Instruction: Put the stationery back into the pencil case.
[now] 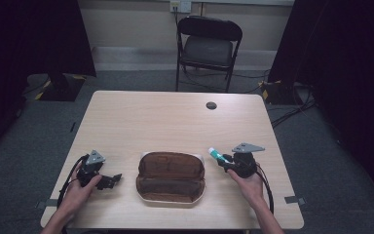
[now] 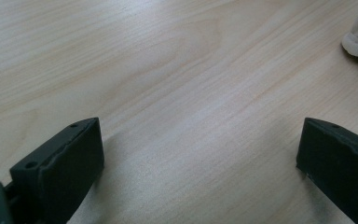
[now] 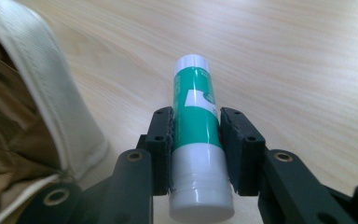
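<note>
Your right gripper (image 3: 196, 135) has its fingers clamped on the green-and-white glue stick (image 3: 196, 126), held just beside the open pouch (image 1: 170, 176); your left gripper (image 2: 200, 154) rests over the bare tabletop (image 1: 175, 122), fingers wide apart.

Recording studio or lab bay, set up for capture work. Pale wood-laminate table (image 1: 175, 122) on grey carpet (image 1: 34, 146), with a cable grommet (image 1: 211, 105) at 12 o'clock. Black folding chair (image 1: 208, 46) beyond, against a cream wall with a socket plate (image 1: 180, 5). Black curtains (image 1: 341, 73) at 3 and 9 o'clock. Hazard-taped stand bases (image 1: 61, 87), loose cables (image 1: 292, 113) on the floor.
</note>
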`<state>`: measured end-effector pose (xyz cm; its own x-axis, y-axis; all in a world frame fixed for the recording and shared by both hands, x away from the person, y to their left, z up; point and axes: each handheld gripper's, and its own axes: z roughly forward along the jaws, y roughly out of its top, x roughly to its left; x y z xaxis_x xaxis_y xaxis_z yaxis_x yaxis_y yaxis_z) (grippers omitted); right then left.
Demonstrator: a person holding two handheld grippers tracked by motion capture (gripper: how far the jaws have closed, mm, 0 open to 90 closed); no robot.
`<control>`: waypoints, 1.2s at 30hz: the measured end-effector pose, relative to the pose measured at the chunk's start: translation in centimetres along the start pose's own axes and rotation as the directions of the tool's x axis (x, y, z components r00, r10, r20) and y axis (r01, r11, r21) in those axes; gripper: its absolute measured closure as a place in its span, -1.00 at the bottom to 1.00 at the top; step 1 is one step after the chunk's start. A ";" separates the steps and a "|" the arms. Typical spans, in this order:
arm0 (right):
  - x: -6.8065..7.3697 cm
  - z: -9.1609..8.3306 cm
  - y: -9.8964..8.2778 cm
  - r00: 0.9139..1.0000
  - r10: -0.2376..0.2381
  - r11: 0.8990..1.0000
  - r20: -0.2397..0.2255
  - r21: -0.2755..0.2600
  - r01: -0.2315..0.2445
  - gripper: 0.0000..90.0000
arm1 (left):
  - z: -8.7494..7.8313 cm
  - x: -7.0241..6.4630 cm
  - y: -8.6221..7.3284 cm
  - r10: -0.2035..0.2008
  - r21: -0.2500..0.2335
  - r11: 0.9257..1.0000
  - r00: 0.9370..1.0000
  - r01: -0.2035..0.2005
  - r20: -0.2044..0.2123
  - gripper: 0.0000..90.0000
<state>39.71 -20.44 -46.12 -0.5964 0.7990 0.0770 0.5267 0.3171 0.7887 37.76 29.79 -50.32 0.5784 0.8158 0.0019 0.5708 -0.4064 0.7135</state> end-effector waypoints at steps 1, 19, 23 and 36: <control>0.0 0.0 0.0 1.000 0.000 1.000 0.000 0.000 0.000 0.46 | 0.0 0.0 0.0 0.000 0.000 1.000 1.000 0.000 0.000 -1.00; 1.7 -3.1 2.0 0.999 -0.016 0.992 -0.049 -0.122 0.010 0.46 | 0.0 0.0 0.0 0.001 0.001 1.000 1.000 -0.001 0.003 -1.00; 2.3 -3.9 2.7 0.997 -0.031 0.989 -0.066 -0.147 0.021 0.46 | 0.0 0.0 0.0 -0.001 0.002 1.000 1.000 0.001 0.003 -1.00; 5.4 -4.9 4.5 0.986 -0.110 0.978 -0.125 -0.191 0.085 0.46 | 0.0 0.0 0.0 -0.001 0.002 1.000 1.000 0.001 0.003 -1.00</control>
<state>35.85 -17.21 -39.13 -0.7217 0.6891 0.0657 0.3492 0.2805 0.8941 37.79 29.80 -50.32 0.5796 0.8149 -0.0012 0.5725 -0.4061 0.7123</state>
